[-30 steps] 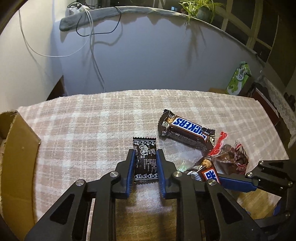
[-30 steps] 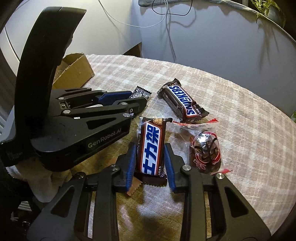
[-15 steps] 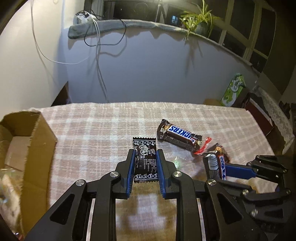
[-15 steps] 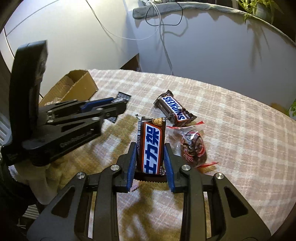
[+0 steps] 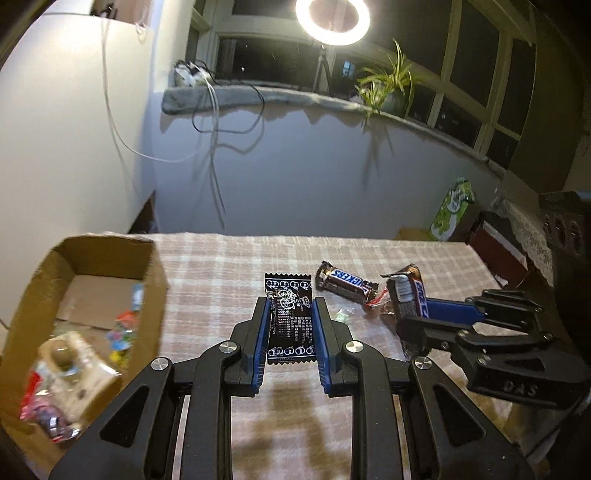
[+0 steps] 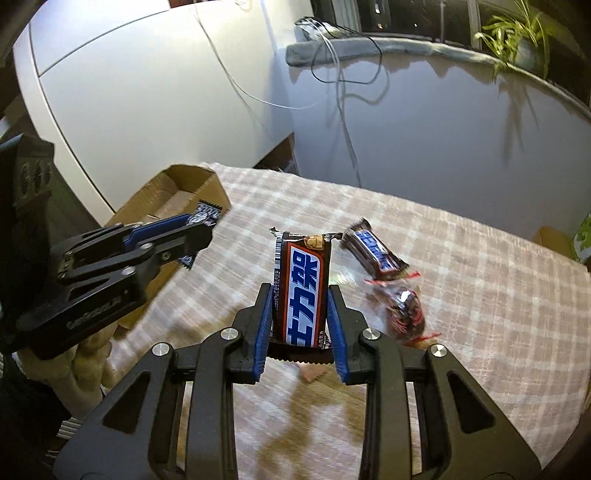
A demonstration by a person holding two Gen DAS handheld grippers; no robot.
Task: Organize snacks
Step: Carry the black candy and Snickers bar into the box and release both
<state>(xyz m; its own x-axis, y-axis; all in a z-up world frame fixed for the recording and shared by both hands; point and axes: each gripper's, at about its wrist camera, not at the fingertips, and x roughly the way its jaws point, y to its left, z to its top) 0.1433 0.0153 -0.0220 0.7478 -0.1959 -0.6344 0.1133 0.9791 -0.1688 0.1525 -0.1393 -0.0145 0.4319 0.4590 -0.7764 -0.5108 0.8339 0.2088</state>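
Note:
My left gripper [image 5: 289,314] is shut on a flat black snack packet [image 5: 290,317] with white print, held above the checked tablecloth [image 5: 221,280]. The right wrist view shows that left gripper [image 6: 192,230] beside the cardboard box [image 6: 173,192]. My right gripper [image 6: 300,295] is shut on a Snickers bar [image 6: 302,295] with Chinese lettering, lifted off the cloth. From the left wrist view, the right gripper [image 5: 402,314] carries that bar [image 5: 410,295]. A second Snickers bar [image 5: 345,286] and a red-trimmed clear candy bag [image 6: 402,314] lie on the cloth.
The open cardboard box [image 5: 155,280] at the left holds several snacks. A wall with hanging cables [image 5: 214,147] stands behind the table, with a plant [image 5: 388,85] and ring light [image 5: 332,18] on the sill. A green carton [image 5: 452,206] stands beyond the table's right end.
Both grippers have risen off the cloth with their snacks. The left one has shifted toward the cardboard box, whose inside now shows. The Snickers bar and candy bag stayed on the cloth.

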